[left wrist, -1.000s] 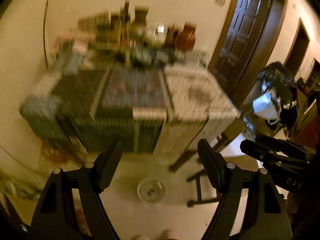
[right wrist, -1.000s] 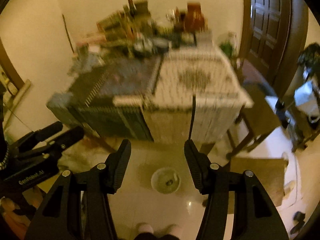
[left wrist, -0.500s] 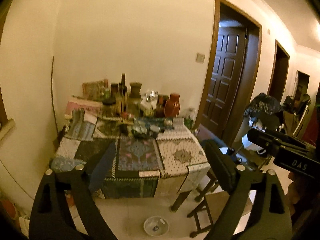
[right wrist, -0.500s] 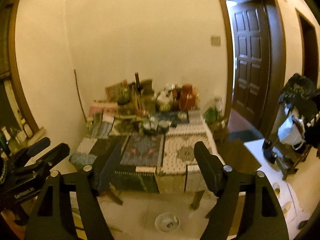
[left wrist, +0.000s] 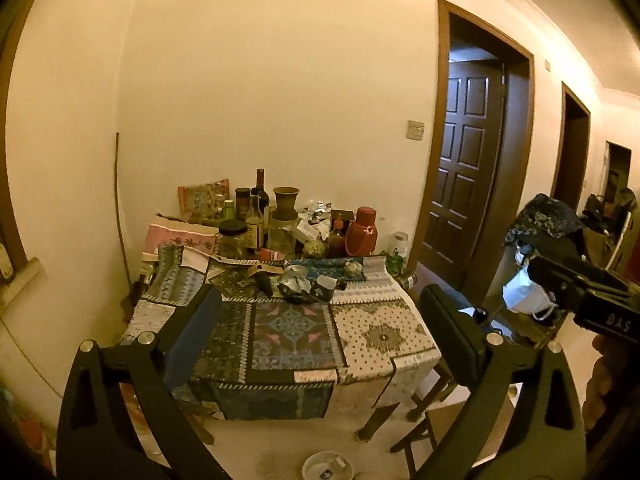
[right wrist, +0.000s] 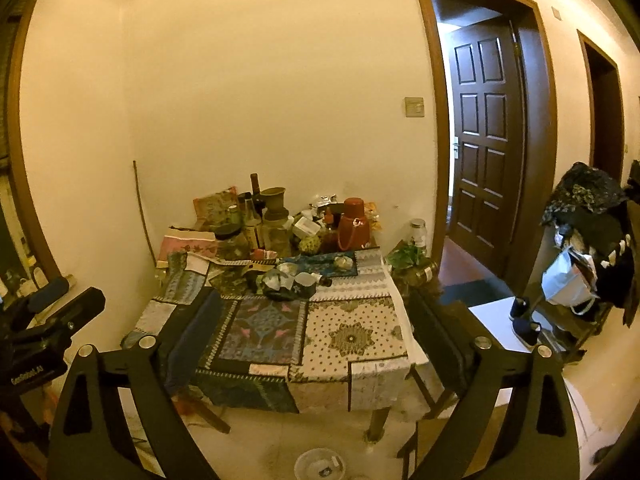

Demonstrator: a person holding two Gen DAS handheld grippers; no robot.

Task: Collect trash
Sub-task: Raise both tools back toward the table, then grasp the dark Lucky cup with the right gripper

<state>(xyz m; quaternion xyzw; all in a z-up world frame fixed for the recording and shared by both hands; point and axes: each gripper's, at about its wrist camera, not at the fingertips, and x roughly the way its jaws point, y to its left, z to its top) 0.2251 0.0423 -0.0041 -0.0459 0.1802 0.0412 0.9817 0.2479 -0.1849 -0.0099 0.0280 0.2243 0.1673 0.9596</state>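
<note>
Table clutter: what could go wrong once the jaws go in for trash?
1. The crumpled wrappers lie right in front of tall bottles and a red flask; a reach over them could tip glass.
2. The patchwork cloth hangs loose over the edge; snagging it could drag everything.
3. The bowl sits on the floor by the table, easy to kick.

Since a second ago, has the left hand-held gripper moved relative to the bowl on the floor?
Yes. The left hand-held gripper has risen and tilted up: the bowl has dropped from between its fingers to the bottom edge, and the table now sits there.
</note>
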